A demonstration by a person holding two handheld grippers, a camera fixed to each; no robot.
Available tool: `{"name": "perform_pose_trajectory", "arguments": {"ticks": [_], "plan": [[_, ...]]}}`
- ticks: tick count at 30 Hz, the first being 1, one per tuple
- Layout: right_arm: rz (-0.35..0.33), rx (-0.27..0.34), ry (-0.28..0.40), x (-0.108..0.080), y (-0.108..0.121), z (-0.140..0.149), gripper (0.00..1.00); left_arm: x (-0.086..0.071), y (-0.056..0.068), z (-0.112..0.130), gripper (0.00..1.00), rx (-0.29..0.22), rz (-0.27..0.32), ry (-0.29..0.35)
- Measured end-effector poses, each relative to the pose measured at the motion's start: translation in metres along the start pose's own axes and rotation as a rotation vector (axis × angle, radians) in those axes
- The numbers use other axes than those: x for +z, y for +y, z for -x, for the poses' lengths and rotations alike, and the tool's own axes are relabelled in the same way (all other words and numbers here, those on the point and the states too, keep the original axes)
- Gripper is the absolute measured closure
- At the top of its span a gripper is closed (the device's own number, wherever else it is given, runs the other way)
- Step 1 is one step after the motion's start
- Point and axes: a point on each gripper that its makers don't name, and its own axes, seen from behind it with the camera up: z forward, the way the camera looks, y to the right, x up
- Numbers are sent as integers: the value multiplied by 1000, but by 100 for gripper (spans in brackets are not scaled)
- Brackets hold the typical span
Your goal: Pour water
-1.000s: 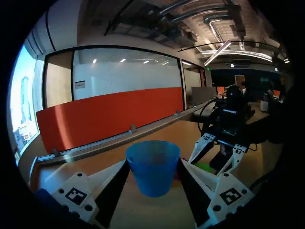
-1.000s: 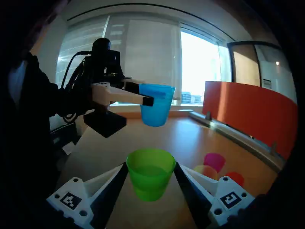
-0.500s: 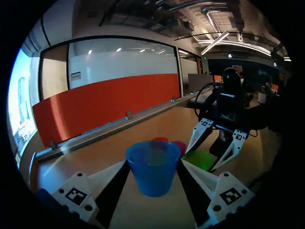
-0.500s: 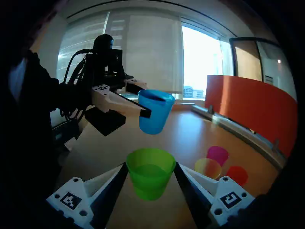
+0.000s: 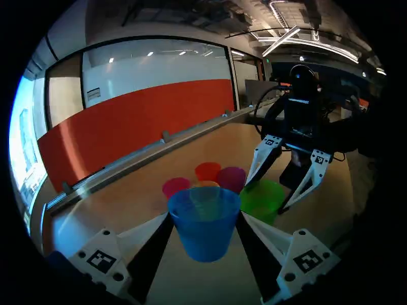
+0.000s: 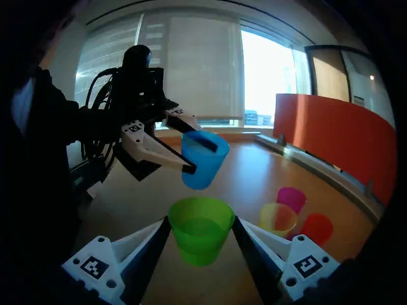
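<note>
The blue cup [image 5: 204, 231] sits clamped between the two white fingers of the left gripper [image 5: 203, 216], which press on its sides at 9 and 3 o'clock, low in the middle of the left gripper view. In the right gripper view the same blue cup [image 6: 204, 158] hangs in the air, tilted, held by the left gripper [image 6: 201, 157], with a person's dark sleeve [image 6: 56, 132] behind it at 9 o'clock. Directly below it, at 6 o'clock, the green cup [image 6: 201, 236] is gripped on both sides by the right gripper [image 6: 201, 219]; the two cups are near each other but apart. A darker band shows in the lower part of the green cup, and whether it is water cannot be told. From the left gripper view the green cup [image 5: 262, 198] appears at 2 o'clock of the blue one, held by the right gripper [image 5: 267, 195]. On the wooden table [image 6: 254, 173], at 3 o'clock of the green cup, stand a magenta cup [image 6: 291, 198], a yellow cup [image 6: 277, 217] and a red cup [image 6: 316, 227], close together.
</note>
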Motion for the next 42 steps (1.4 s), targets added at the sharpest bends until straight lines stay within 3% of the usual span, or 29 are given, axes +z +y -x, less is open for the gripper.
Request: {"name": "perform_pose_trajectory", "arguments": {"ticks": [26,42], "plan": [[-17,-3,-76,2,1,25,10,11,9,49,16,72,54,-159],[-30,-12,-119,3,3,34,10,19,15,62,16,103,88,-204]]}}
